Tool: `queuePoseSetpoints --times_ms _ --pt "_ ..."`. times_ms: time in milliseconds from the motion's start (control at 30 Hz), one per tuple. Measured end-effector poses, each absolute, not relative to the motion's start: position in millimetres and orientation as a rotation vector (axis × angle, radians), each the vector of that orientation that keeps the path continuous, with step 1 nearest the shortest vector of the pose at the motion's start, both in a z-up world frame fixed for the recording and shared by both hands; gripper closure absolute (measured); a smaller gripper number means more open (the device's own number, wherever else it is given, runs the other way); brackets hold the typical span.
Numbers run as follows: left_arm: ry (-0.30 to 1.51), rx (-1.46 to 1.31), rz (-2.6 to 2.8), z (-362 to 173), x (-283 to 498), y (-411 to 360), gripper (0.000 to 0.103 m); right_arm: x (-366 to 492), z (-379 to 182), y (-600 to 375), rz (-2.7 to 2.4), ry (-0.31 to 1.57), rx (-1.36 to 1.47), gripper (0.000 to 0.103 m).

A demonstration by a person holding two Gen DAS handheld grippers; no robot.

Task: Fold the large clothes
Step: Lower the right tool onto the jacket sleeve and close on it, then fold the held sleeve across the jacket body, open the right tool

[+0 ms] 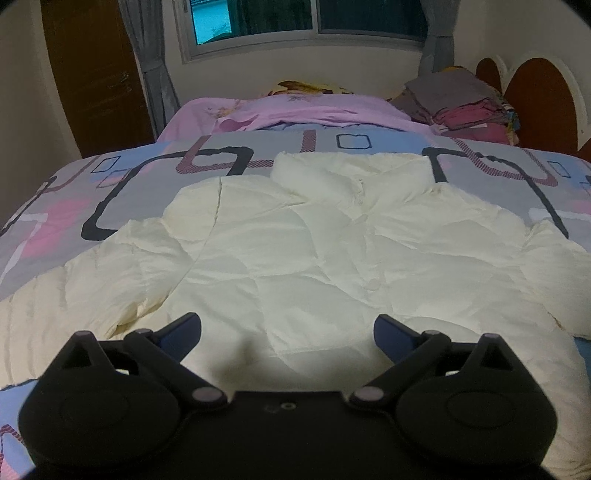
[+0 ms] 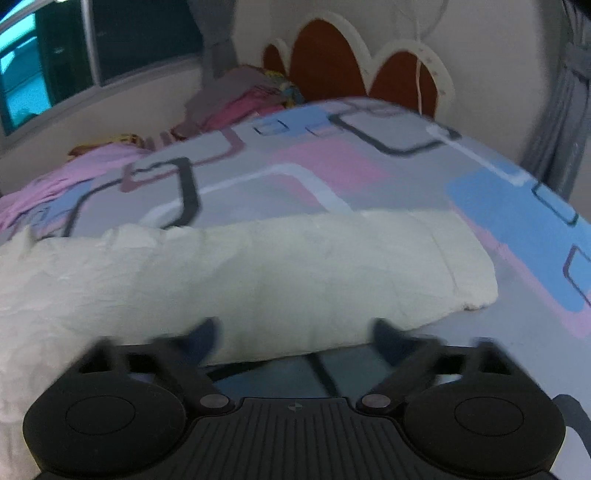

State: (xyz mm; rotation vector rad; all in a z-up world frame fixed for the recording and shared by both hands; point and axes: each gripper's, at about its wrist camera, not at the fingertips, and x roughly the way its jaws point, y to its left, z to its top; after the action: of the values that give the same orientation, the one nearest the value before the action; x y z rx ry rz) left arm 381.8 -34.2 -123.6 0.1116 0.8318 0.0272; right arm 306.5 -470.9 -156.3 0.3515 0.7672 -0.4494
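Note:
A cream padded jacket (image 1: pixel 295 251) lies spread flat on the patterned bedspread (image 1: pixel 110 192), collar toward the window and both sleeves out to the sides. My left gripper (image 1: pixel 288 328) is open and empty, hovering over the jacket's lower hem. In the right wrist view the jacket's right sleeve (image 2: pixel 295 269) stretches across the bedspread (image 2: pixel 332 166). My right gripper (image 2: pixel 291 332) is open and empty just in front of that sleeve's near edge. This view is blurred.
A pink quilt (image 1: pixel 295 110) is bunched at the far side of the bed. A pile of folded clothes (image 1: pixel 461 103) sits by the red and white headboard (image 1: pixel 535 99). A window (image 1: pixel 295 22) and grey curtains lie behind; a brown door (image 1: pixel 92 74) stands at left.

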Motion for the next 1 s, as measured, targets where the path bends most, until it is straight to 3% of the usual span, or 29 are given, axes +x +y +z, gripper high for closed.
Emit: queuePoseSetpoints --times_ms 533,600,733,867,1000 --pt "0.854 0.129 0.042 -136.8 398.1 -39.9 0.008 305.3 -190.8 -548.2 -0.595 0.752 0.634 0.027" --pt "0.857 0.119 0.044 -136.9 399.6 -39.0 0.008 305.2 -188.8 -550.8 -0.605 0.732 0.634 0.054" --pt "0.849 0.120 0.049 -134.7 399.3 -36.1 0.010 303.2 -181.4 -556.9 -0.637 0.675 0.653 0.086" --pt "0.850 0.106 0.062 -131.9 399.8 -27.3 0.012 309.0 -163.8 -542.7 -0.613 0.614 0.564 0.096" --pt "0.837 0.097 0.082 -126.9 398.0 -18.7 0.012 321.6 -138.3 -511.1 -0.534 0.551 0.445 0.098"
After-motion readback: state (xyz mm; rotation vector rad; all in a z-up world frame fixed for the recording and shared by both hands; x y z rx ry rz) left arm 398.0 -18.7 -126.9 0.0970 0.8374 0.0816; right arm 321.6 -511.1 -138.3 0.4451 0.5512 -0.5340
